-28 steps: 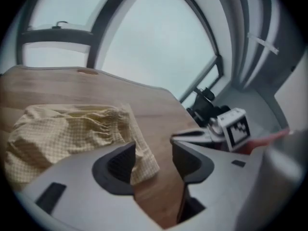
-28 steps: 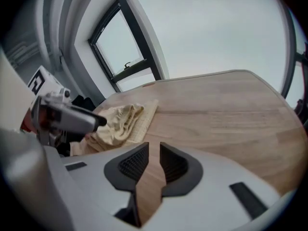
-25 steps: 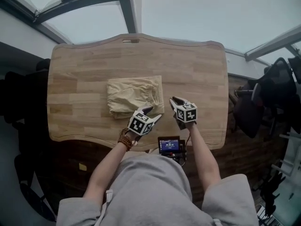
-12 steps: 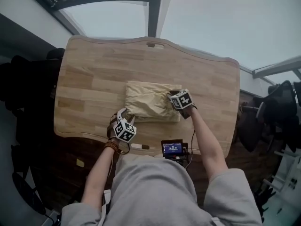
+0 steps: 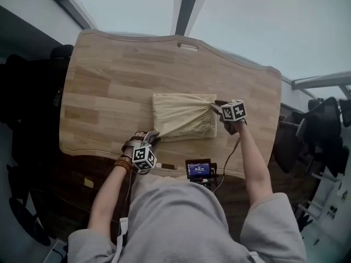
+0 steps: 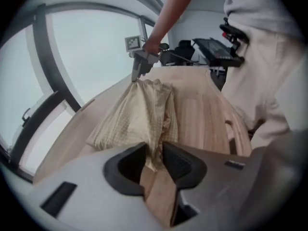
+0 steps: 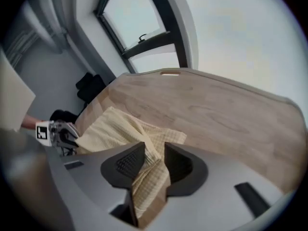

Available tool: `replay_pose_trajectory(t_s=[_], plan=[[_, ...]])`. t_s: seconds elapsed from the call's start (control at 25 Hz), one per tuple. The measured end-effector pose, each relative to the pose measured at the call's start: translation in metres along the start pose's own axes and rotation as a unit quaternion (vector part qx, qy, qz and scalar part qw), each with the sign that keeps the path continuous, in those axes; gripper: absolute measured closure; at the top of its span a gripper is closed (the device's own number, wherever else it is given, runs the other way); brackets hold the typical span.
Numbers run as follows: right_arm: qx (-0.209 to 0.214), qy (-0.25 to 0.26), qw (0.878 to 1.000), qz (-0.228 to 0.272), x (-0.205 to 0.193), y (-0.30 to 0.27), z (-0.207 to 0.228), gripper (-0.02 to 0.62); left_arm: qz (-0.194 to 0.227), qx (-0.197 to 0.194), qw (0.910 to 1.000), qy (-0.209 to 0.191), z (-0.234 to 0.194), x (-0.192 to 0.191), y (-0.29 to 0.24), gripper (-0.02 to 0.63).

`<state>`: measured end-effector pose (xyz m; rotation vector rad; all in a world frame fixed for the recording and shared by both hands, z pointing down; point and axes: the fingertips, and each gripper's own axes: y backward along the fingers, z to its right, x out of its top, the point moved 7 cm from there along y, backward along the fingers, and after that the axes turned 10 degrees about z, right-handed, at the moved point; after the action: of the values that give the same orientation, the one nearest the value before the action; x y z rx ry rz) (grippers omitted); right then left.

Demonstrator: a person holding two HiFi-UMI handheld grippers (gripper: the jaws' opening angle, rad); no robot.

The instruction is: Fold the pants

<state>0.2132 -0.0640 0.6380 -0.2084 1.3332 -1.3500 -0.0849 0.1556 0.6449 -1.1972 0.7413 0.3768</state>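
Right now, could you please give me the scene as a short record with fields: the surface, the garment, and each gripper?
surface: wooden table
garment: beige pants, folded into a compact rectangle near the table's middle
left gripper: at the near left corner of the pants, jaws closing with fabric between them
right gripper: at the right edge of the pants, fabric pinched between its jaws

Folded cream pants (image 5: 184,115) on wooden table (image 5: 109,81)
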Motion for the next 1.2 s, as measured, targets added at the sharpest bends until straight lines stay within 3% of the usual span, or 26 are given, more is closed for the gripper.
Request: replay_pose_trajectory(t_s=[0.08,0.16,0.28,0.36,0.48,0.64,0.72,0.8,0.88,0.96,1.04,1.12,1.2], plan=[[0.004,0.037,0.999,0.011,0.007,0.008,0.000,0.451,0.036,-0.010,0.9989,0.028,-0.009,0.012,0.014,0.476],[0.012,0.061,0.998,0.032,0.024,0.013,-0.010,0.475,0.061,0.014,0.9966,0.055,-0.025,0.022,0.028,0.476],[0.040,0.089,0.995,0.037,0.033,0.016,-0.046,0.494,0.050,0.042,0.9963,0.056,-0.037,0.029,0.026,0.477],[0.022,0.103,0.994,0.041,0.014,0.024,-0.063,0.492,0.027,0.031,0.9983,0.042,-0.029,0.027,0.014,0.483],[-0.013,0.066,0.997,0.046,-0.035,0.041,-0.065,0.492,0.010,0.007,0.9990,0.044,-0.008,0.021,0.000,0.483],[0.009,0.033,0.999,0.007,-0.092,0.034,-0.064,0.470,-0.004,0.020,0.9977,0.064,0.004,0.014,-0.007,0.483],[0.015,0.032,0.999,0.000,-0.103,0.025,-0.066,0.469,-0.014,0.025,0.9969,0.073,0.004,0.013,-0.011,0.483],[0.024,0.036,0.999,0.000,-0.105,0.025,-0.066,0.523,-0.025,0.023,0.9962,0.080,0.004,0.012,-0.014,0.483],[0.058,0.025,0.998,0.021,-0.100,0.038,-0.062,0.536,-0.034,0.019,0.9956,0.085,0.003,0.010,-0.014,0.483],[0.105,-0.005,0.994,0.037,-0.098,0.056,-0.057,0.551,-0.043,-0.001,0.9946,0.094,0.003,0.006,-0.014,0.483],[0.136,0.003,0.991,-0.002,-0.112,0.066,-0.055,0.555,-0.042,-0.043,0.9919,0.111,0.006,0.004,-0.015,0.483],[0.151,0.034,0.986,-0.058,-0.135,0.068,-0.054,0.553,-0.030,-0.082,0.9877,0.130,0.009,0.005,-0.012,0.483],[0.151,0.028,0.986,-0.064,-0.141,0.074,-0.045,0.501,-0.008,-0.095,0.9819,0.163,0.004,0.009,-0.003,0.480]])
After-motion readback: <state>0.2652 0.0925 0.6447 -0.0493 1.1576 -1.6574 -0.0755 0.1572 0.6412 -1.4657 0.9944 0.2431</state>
